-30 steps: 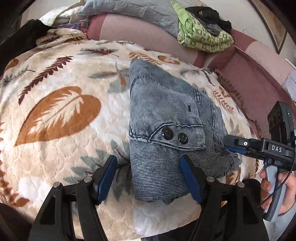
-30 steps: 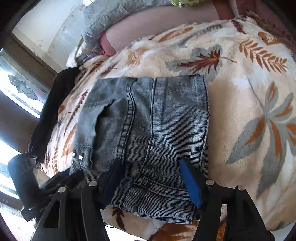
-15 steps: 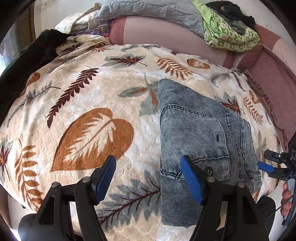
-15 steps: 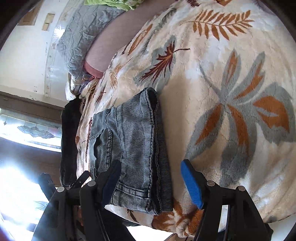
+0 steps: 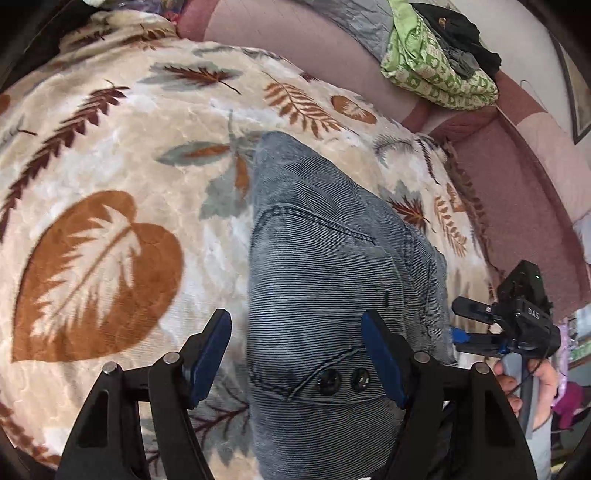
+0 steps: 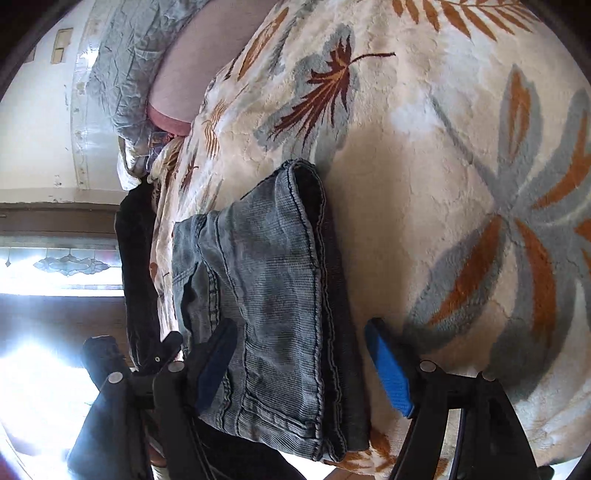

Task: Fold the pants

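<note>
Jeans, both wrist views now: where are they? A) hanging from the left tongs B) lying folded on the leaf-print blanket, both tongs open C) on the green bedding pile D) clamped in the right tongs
B: the jeans lie folded on the blanket, with the left tongs and right tongs both spread open around them, gripping nothing.

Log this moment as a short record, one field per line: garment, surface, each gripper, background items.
garment: folded jeans, a compact stack with two dark buttons facing up
surface: leaf-print blanket
left gripper: open, jaws spread wide, over the near end of the jeans
right gripper: open, at the jeans' layered side edge
background: green patterned cloth and grey quilt on the pink sofa back
</note>
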{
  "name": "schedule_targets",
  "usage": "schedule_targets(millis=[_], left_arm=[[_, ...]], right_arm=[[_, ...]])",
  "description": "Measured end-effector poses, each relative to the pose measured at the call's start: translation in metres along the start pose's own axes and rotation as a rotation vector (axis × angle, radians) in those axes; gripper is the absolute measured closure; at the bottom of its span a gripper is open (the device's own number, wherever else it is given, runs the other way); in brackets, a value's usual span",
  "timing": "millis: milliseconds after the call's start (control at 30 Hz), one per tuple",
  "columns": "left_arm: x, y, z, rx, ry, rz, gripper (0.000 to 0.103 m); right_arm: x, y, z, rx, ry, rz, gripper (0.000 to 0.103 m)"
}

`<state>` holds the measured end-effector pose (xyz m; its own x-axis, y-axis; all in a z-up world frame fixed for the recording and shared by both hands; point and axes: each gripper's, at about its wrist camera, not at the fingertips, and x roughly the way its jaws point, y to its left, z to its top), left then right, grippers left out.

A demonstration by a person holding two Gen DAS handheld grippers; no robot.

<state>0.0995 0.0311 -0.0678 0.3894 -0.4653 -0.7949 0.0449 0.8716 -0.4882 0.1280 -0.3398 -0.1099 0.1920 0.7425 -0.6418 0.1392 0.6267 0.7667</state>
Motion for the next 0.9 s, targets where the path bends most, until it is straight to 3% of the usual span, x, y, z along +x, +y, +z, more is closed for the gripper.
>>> schedule_targets(millis=[67,167,200,233,300,333,500,600,733,867,900], left_arm=[[0.014,0.000,0.001,-0.014,0.041,-0.035,0.030],[0.024,-0.003,0.004,-0.008,0.034,-0.062,0.030],[0.025,-0.004,0.004,-0.014,0.035,-0.058,0.038],[0.024,-0.007,0.005,0.000,0.038,-0.057,0.058],[0.019,-0.017,0.005,0.054,0.018,-0.005,0.071],[0.014,-0.022,0.005,0.080,0.005,0.012,0.078],[-0.028,-0.049,0.020,0.200,-0.157,0.088,0.080],[-0.047,-0.049,0.048,0.207,-0.222,0.089,0.080],[-0.043,-0.033,0.079,0.177,-0.229,0.100,0.078],[-0.004,-0.007,0.079,0.136,-0.168,0.149,0.077],[0.009,0.001,0.078,0.121,-0.147,0.182,0.072]], right_arm=[[0.003,0.004,0.002,-0.004,0.008,0.009,0.023],[0.016,0.010,0.003,-0.032,0.026,-0.002,0.023],[0.019,0.015,0.003,-0.057,0.023,-0.022,0.023],[0.022,0.024,0.001,-0.103,0.023,-0.058,0.035],[0.028,0.041,-0.006,-0.175,0.038,-0.100,0.074],[0.027,0.050,-0.009,-0.212,0.019,-0.135,0.076],[0.006,0.114,-0.012,-0.396,-0.085,-0.144,0.078],[-0.007,0.151,0.005,-0.462,-0.149,-0.129,0.078],[0.007,0.168,0.035,-0.474,-0.142,-0.103,0.078],[0.052,0.139,0.050,-0.399,-0.083,-0.129,0.077],[0.066,0.129,0.052,-0.382,-0.068,-0.150,0.073]])
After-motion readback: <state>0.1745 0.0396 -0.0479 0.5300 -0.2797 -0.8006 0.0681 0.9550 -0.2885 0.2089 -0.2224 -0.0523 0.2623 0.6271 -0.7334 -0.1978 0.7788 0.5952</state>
